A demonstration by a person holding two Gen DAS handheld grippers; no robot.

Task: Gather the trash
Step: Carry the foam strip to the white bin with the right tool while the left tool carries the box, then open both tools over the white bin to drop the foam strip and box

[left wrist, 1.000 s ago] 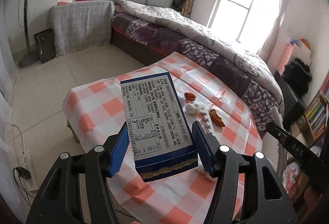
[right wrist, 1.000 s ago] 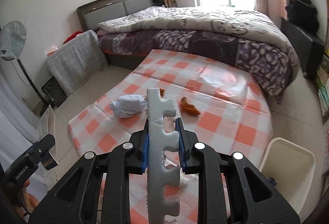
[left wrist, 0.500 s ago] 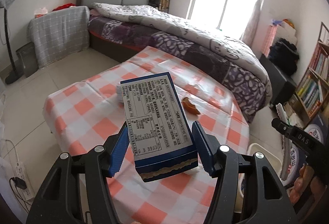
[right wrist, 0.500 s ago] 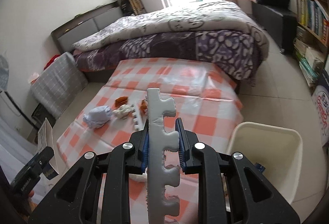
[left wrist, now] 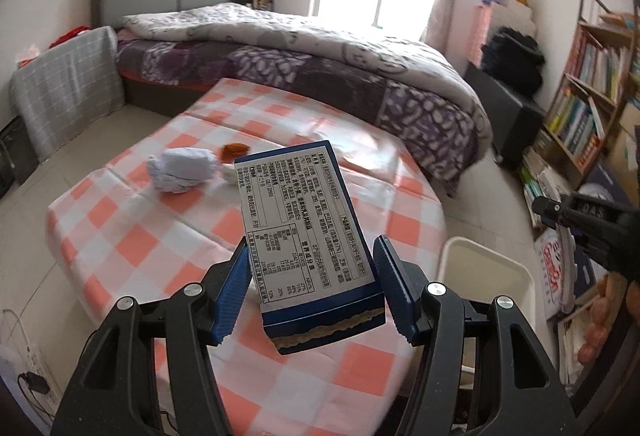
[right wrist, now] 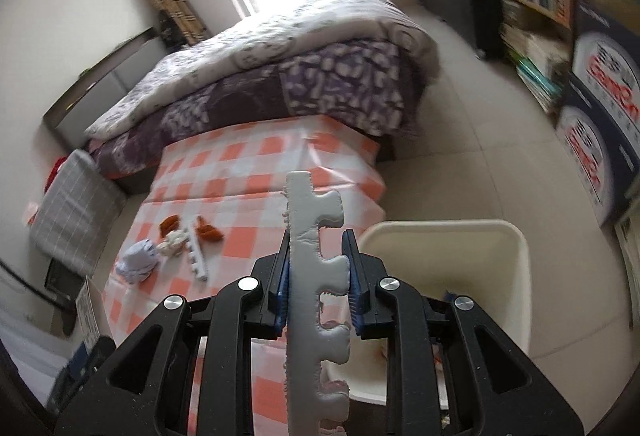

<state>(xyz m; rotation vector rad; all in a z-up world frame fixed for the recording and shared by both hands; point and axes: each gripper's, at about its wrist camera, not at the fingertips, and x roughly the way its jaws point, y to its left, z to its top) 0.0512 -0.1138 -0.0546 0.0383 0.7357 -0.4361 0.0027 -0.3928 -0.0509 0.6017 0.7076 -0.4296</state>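
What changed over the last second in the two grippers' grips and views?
Both views swung from the checked table toward the cream plastic bin, now beside the right gripper. Its jaws are opening; the grey notched foam strip, gripped earlier, now has a gap at one pad. The left gripper holds the blue printed box as before.

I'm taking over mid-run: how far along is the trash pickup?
Done: nothing visibly binned yet. In hand: left gripper holds a blue box; right gripper, jaws opening, has a grey foam strip between them near the bin. Left on the table: paper wad, white strip, peels.
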